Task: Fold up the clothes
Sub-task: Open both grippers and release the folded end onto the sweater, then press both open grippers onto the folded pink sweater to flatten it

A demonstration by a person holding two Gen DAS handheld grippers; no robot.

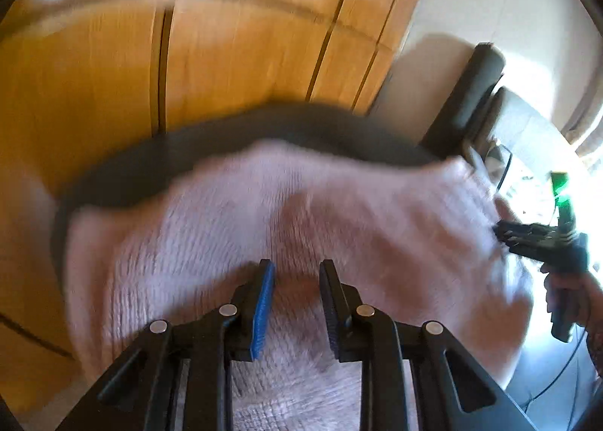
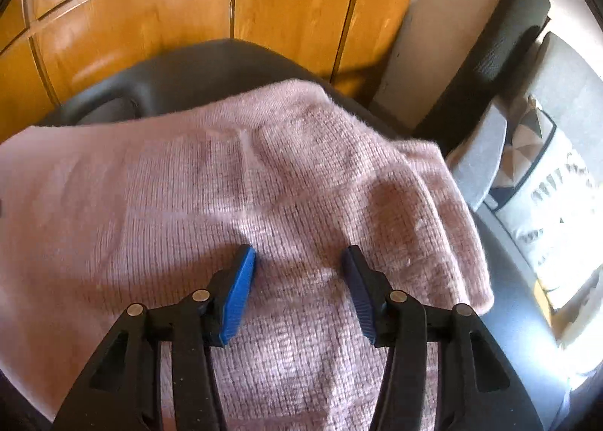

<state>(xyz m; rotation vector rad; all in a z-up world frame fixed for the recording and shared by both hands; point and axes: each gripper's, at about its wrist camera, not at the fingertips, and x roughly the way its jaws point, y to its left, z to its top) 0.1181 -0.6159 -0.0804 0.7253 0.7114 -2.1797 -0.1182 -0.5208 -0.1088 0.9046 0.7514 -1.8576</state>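
A pink knitted garment [image 2: 233, 182] lies spread over a dark, smooth-edged seat [image 2: 196, 61], its ribbed, fuzzy weave rumpled into soft folds and one edge hanging off toward the right. Behind it runs a wall of glossy, honey-coloured wooden panels [image 2: 150, 16] split by dark grooves, and off to the right sits a grey upholstered sofa [image 2: 565, 84] with a patterned cushion [image 2: 546, 197]. The right gripper [image 2: 297, 261] points down at the knit with its black fingers held well apart; the blue ridged pad [image 2: 237, 302] on one side and the darker pad opposite have only fabric beneath them, and nothing is pinched between them. The left gripper [image 1: 296, 276] is parted less widely, its fingers likewise hovering over the pink knit, which fills the gap below them; whether the tips touch the cloth I cannot tell, as that view is smeared with blur. In the left view the right gripper shows at the garment's right edge, held in a person's hand [image 1: 565, 299].
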